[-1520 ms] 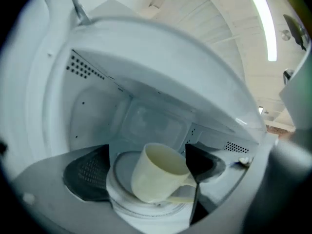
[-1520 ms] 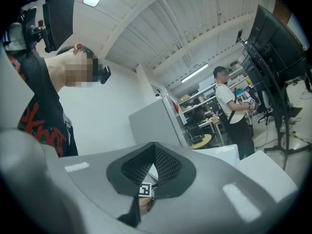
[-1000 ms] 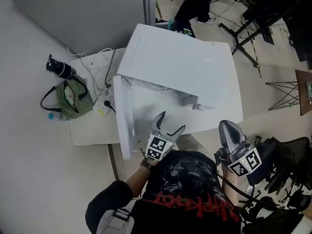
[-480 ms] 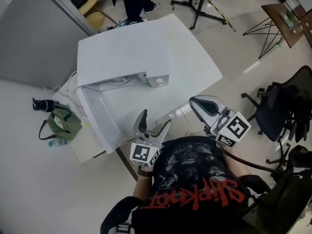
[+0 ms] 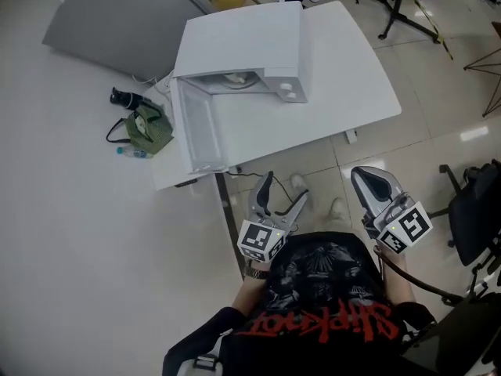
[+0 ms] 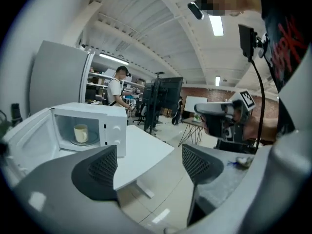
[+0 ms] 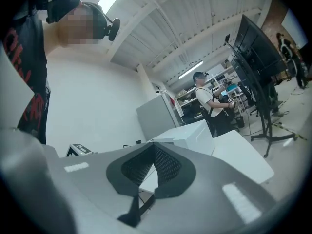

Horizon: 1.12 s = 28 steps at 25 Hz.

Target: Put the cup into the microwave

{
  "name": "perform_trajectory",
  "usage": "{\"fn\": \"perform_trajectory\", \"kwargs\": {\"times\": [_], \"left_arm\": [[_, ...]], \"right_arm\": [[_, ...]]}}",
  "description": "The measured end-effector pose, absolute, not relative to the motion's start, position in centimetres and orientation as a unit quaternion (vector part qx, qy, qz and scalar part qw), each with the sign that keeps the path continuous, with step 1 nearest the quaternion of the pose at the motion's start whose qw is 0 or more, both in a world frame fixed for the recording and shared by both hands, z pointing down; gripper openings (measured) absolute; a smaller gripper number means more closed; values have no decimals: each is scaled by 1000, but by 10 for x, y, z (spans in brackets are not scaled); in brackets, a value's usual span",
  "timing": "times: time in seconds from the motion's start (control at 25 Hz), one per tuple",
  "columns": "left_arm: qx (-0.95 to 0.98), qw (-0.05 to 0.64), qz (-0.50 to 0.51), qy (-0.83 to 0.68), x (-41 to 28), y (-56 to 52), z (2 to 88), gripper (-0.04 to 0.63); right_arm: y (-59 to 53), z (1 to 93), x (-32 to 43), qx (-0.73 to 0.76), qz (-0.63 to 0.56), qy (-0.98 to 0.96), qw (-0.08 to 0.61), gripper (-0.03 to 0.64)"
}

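The white microwave (image 5: 243,53) stands on the white table (image 5: 344,77) with its door (image 5: 196,128) swung wide open. In the left gripper view a pale cup (image 6: 80,133) sits inside the microwave (image 6: 105,126) on the turntable. My left gripper (image 5: 286,186) hangs over the floor, back from the table's front edge. Its jaws have just been closing slightly, but they stand open with nothing between them (image 6: 148,162). My right gripper (image 5: 374,185) is to its right, also off the table, with its pads pressed together (image 7: 153,167) and nothing held.
A green bag (image 5: 145,128) and a black bottle (image 5: 125,99) lie on the floor left of the table, by a grey cabinet (image 5: 117,14). A black chair (image 5: 477,210) stands at the right. A person (image 7: 209,106) stands at monitors behind the table.
Both grippers have drawn back from the microwave door and table edge to over the floor by my body. The head view has swung, so the table now lies farther off.
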<state>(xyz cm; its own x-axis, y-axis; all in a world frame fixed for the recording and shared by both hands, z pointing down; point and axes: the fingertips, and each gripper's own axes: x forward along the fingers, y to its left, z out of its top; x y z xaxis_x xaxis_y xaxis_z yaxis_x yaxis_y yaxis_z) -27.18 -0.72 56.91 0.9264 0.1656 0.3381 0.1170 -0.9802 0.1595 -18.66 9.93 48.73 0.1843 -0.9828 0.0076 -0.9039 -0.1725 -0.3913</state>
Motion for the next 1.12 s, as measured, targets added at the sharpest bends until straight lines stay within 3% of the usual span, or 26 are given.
{"fn": "perform_trajectory", "kwargs": {"times": [0.44, 0.76, 1.12], "left_arm": [[988, 62, 142, 27, -329, -64, 542, 417], [983, 113, 140, 46, -356, -70, 551, 411], [980, 117, 141, 76, -372, -60, 553, 402]], "right_arm": [[53, 449, -213, -765, -89, 619, 152, 0], [17, 423, -252, -748, -88, 643, 136, 0], [24, 417, -272, -760, -78, 633, 123, 0]]}}
